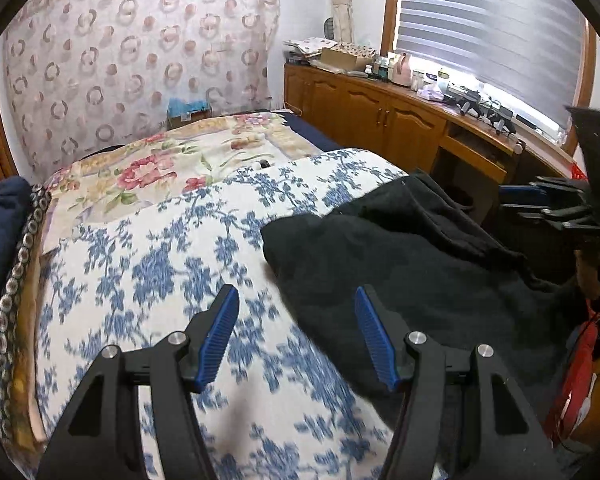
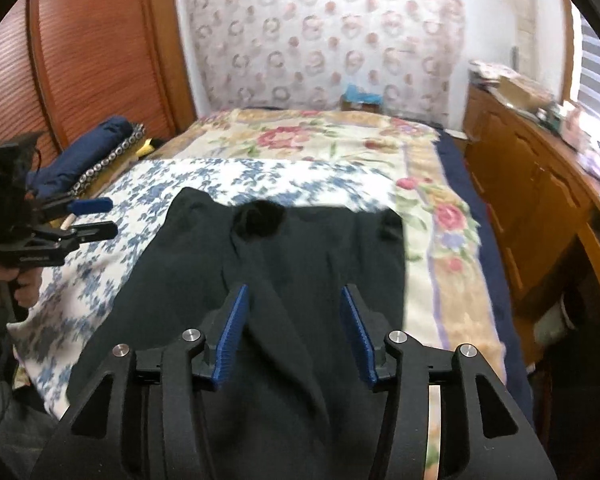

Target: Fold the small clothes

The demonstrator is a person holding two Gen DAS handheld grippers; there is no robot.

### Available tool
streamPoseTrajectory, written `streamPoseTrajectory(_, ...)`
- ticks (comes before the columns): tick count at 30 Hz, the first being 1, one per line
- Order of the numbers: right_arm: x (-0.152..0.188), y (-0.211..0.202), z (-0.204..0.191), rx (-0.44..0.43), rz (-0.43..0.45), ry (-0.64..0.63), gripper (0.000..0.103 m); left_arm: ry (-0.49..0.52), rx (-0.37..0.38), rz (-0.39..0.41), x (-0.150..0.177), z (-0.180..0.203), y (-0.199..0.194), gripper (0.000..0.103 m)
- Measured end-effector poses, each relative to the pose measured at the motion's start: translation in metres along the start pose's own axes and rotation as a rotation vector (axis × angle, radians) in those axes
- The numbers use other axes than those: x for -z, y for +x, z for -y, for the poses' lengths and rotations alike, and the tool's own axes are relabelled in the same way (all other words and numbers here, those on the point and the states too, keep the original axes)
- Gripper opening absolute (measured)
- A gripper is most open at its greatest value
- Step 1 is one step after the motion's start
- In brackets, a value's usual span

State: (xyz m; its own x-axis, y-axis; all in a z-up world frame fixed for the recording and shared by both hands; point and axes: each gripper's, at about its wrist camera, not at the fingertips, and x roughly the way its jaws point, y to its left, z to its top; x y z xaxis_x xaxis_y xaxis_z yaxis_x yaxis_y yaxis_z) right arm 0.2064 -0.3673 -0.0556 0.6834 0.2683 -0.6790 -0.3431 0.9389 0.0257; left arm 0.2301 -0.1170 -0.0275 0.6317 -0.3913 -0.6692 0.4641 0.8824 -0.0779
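A dark garment lies spread on the bed, over the blue-flowered cover, rumpled, with a raised ridge down its middle. Both the left gripper and right gripper hover spread wide, holding nothing. The risk: pinching the cover along with the cloth, or folding over that ridge and trapping creases.

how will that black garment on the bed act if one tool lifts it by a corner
The black garment will probably go floppy: it already lies in soft creases on the blue floral blanket. It looks thick and fleecy, so likely heavy for cloth, sagging from one pinch. The matte surface suggests it will not slip between the right tool pads.
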Motion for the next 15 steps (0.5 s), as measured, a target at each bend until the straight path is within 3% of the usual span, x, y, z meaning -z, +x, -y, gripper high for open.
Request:
streamPoseTrajectory(10,-0.044,0.083,-0.020,-0.077,-0.108,-0.071,0.060,-0.011,0.024,-0.038,-0.002,-0.008,0.031,0.061)
streamPoseTrajectory(15,-0.048,0.111,-0.023,-0.045,-0.171,-0.104,0.061,-0.001,0.031,-0.066,0.005,-0.006,0.042,0.061)
